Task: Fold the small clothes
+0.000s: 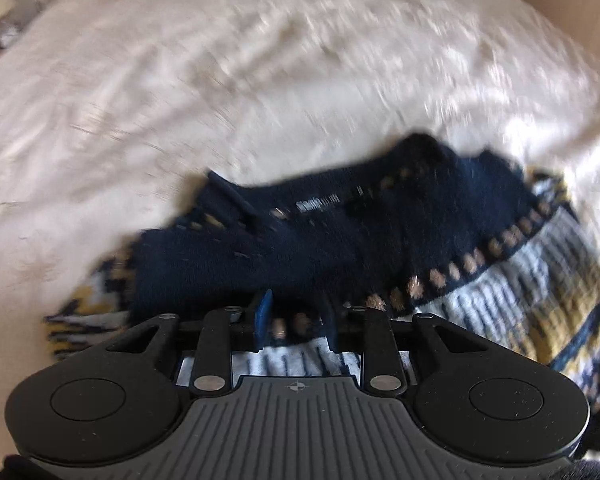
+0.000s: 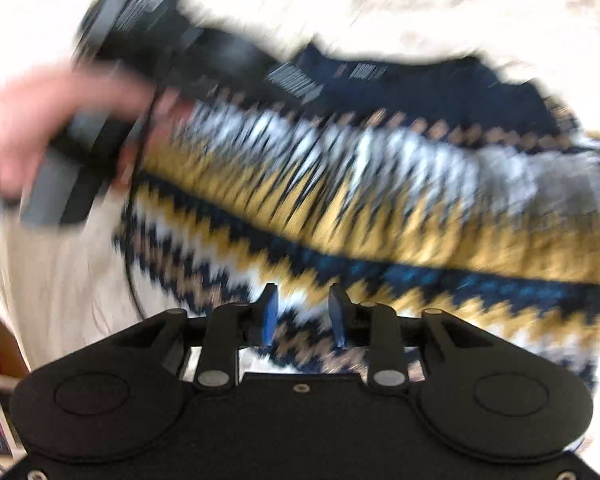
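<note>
Patterned sweater (image 2: 380,184) lay on white bed (image 1: 220,80), left tool (image 1: 294,322) partly open with knit between its fingers, right tool (image 2: 303,316) partly open over sweater, grip unclear, left hand (image 2: 40,128) blurred.

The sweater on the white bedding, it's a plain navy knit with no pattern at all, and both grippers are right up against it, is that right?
Not quite. The sweater is patterned: navy at the collar, then zigzag bands of white, yellow and blue, as the right wrist view shows. It does lie on the white bedding, with the left gripper and right gripper close against it.
</note>
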Available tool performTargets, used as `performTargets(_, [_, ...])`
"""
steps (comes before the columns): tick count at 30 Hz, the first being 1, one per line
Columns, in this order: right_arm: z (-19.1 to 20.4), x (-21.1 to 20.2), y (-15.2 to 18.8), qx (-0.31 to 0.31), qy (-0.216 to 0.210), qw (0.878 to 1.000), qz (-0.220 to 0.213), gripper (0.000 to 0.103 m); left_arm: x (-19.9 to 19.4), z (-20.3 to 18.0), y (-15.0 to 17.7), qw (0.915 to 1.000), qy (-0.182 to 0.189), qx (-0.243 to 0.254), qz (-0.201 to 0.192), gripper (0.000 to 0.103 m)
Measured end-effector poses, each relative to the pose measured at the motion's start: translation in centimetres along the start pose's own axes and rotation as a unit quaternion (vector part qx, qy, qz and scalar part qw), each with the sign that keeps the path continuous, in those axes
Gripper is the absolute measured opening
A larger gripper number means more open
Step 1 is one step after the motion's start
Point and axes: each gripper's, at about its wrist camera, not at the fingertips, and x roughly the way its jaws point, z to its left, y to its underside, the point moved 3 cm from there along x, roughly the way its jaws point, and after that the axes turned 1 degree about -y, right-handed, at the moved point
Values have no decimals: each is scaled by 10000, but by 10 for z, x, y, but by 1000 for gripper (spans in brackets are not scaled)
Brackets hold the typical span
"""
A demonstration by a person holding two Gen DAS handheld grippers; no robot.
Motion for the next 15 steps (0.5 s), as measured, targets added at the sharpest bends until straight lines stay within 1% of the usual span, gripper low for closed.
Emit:
performTargets(1, [-6,-9,-3,94,27,9999,-137,54,-9,1,2,9999,15,-104,-112,26])
performTargets(2, [-12,-16,-5,157,56,9996,-242,58,-20,2,8,9995,72,-228,-216,27])
performTargets(4, [-22,-23,-8,200,101,9993,-296,58,-31,-1,18,9990,165,-365,-220,27])
performTargets(5, [-26,-22,-8,215,137,9994,-234,58,-35,-5,28,9988,246,-400,-145,27])
performTargets(7, [-37,-14,-6,331,219,9992,-55,58,-34,-14,47,9983,407,-368,173,27])
performTargets(9, [-52,-7,3,598,324,9976,102,57,-31,-20,69,9972,414,-387,492,27])
performTargets(11, [-71,-3,11,950,535,9938,208,56,-26,-19,88,9947,331,-535,809,27])
performTargets(12, [-80,-4,15,1139,622,9913,214,55,-24,-16,94,9933,309,-654,906,27])
performTargets(15, [-105,-10,20,1655,722,9835,148,46,-24,-7,101,9905,344,-969,911,27])
